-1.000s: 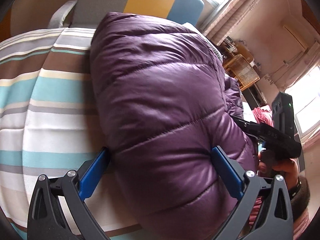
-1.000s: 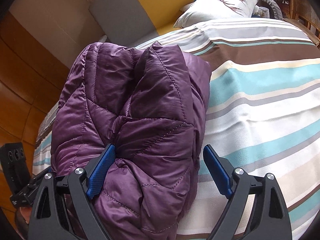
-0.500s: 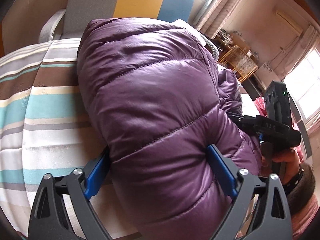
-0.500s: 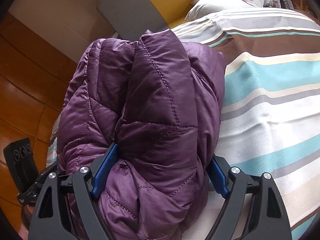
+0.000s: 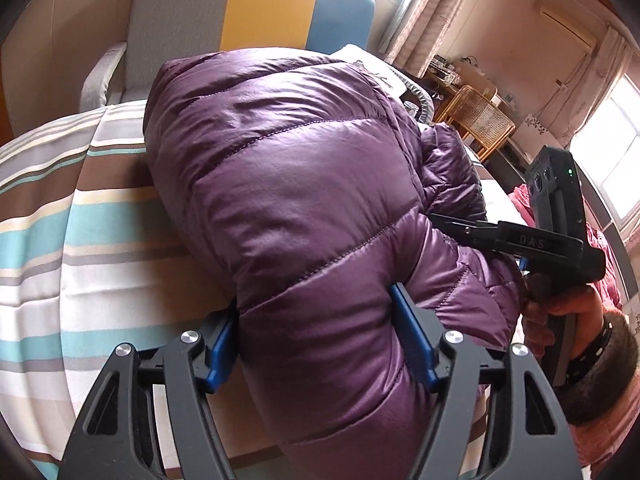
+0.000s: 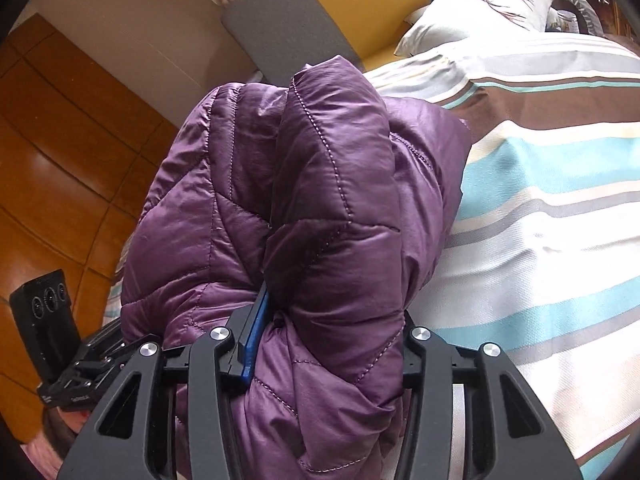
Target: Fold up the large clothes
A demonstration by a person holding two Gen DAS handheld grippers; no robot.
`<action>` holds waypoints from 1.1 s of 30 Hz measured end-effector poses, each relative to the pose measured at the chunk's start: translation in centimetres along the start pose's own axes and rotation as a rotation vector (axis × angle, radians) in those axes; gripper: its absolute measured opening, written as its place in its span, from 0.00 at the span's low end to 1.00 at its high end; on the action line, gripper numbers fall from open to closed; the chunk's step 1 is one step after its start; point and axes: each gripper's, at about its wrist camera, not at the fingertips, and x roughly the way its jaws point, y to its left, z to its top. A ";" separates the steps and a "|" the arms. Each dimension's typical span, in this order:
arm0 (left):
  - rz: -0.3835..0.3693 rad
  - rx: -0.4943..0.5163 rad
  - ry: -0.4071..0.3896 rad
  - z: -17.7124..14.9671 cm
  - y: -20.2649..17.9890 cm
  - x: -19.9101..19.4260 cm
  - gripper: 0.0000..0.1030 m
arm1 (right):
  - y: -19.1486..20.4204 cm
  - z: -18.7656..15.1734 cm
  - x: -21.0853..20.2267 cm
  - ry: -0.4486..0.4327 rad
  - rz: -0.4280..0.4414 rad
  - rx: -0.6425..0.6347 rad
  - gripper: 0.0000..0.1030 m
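A folded purple quilted puffer jacket (image 5: 304,208) lies bunched on a striped bedspread (image 5: 60,240). My left gripper (image 5: 320,336) is shut on the jacket's near bulging edge, blue pads pressed into the padding on both sides. My right gripper (image 6: 332,328) is shut on the jacket (image 6: 320,200) at its other side; its left blue pad (image 6: 254,336) shows, the right one is buried in fabric. In the left wrist view the right gripper (image 5: 520,240) and the hand holding it show at the jacket's right.
A grey, yellow and blue headboard (image 5: 248,28) stands behind the bed. A white pillow (image 6: 480,4) lies at the bed's head. A wooden wardrobe (image 6: 60,152) is at the left. A wicker chair (image 5: 476,120) stands by the window. The striped bedspread (image 6: 540,240) extends right.
Both grippers have closed in from wide open and now squeeze the jacket. The jacket's bundle has been gathered and pushed up taller between them.
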 end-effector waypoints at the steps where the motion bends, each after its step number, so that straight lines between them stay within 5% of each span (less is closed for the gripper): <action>1: 0.002 0.005 -0.001 0.0 0.0 0.0 0.66 | 0.0 0.0 0.0 -0.004 0.001 -0.003 0.43; 13: 0.097 0.100 -0.064 -0.3 -3.7 -3.0 0.46 | -1.0 -1.8 -3.0 -0.114 0.059 0.013 0.29; 33: 0.162 0.186 -0.272 -1.3 -6.2 -13.5 0.43 | 4.9 -3.7 -4.9 -0.215 0.177 -0.039 0.28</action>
